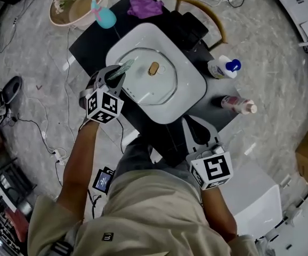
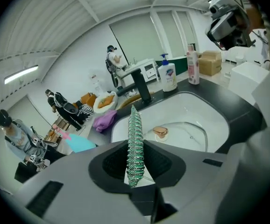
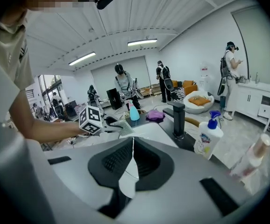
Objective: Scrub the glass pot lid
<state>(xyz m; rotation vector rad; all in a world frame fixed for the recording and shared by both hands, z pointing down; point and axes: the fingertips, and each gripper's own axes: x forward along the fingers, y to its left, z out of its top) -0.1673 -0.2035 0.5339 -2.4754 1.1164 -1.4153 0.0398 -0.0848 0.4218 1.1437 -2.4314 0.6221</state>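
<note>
Two fingers (image 2: 110,164) of your left gripper (image 2: 135,169) are clamped on a green scrubber (image 2: 135,141). It is pinched by its lower end and stands edge-on, so most of its length sticks out past the tips as a free working face. That hold suits the job, since the pad can reach the glass before any part of the gripper does.

The scrubber's tip sits over the left rim of the glass pot lid (image 1: 162,87). I cannot tell whether it is touching the glass or just above it. The lid lies flat in the white sink (image 1: 192,84) at the middle of the dark worktop (image 1: 90,42). Its knob (image 2: 160,132) faces up, so the basin walls hem it in and would catch any water.

Your right gripper (image 3: 132,164) has its fingers (image 3: 111,160) pressed together with nothing between them. It is held back at the worktop's near edge, well apart from the lid. My guess is that the lid could skate or spin under a one-sided scrub, so you may want that free gripper to steady the knob.

A black tap (image 2: 142,85) stands at the far edge of the sink. A pump soap bottle (image 1: 223,67) and a pinkish bottle (image 1: 238,104) are at the worktop's right edge, clear of the scrubbing side. A purple cloth (image 1: 145,7) lies near the far corner, and a teal bottle (image 1: 105,16) lies close by it.
</note>
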